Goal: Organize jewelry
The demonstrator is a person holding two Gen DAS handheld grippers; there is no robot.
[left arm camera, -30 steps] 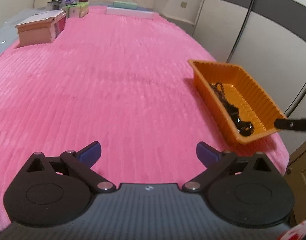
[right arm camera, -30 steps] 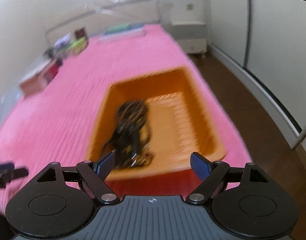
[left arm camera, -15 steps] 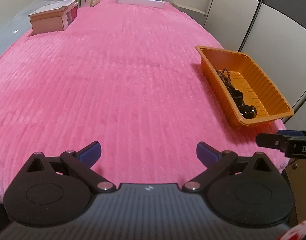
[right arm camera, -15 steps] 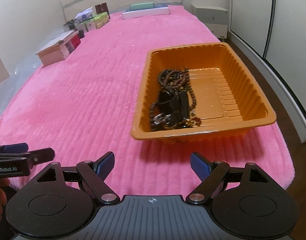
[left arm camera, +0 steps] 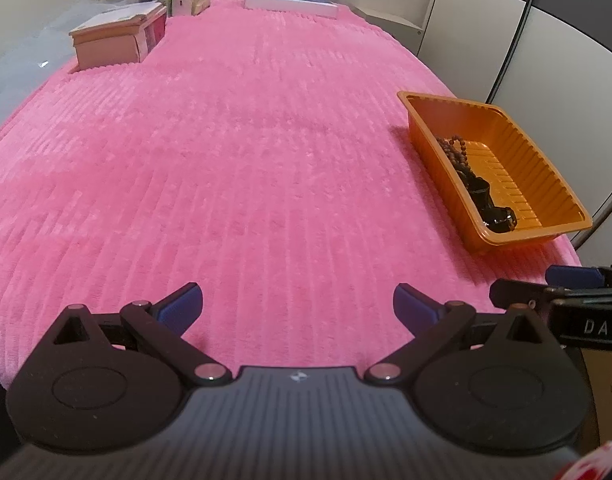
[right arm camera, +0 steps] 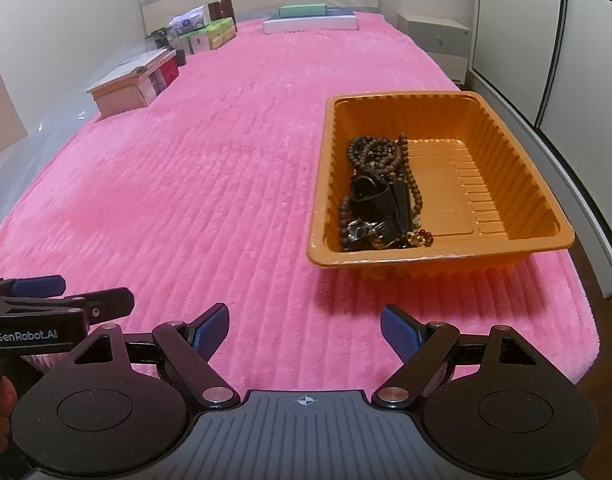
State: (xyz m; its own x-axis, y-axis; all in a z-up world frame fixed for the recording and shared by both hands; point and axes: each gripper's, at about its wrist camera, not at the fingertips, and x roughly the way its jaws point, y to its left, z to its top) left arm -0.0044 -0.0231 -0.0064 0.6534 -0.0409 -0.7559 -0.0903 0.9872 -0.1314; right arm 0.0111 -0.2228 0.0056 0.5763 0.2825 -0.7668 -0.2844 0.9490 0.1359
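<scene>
Above the pink blanket (right arm camera: 210, 184), right gripper (right arm camera: 304, 330) gapes wide, empty.

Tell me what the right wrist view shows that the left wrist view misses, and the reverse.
Only the right wrist view shows the full jewelry pile: dark bead strands, a black strap, small metal pieces at the near end, plus the wood floor. Only the left wrist view shows the tray's outer left wall. Both share the orange tray, pink blanket, pink box, and both open grippers: left, right.
</scene>
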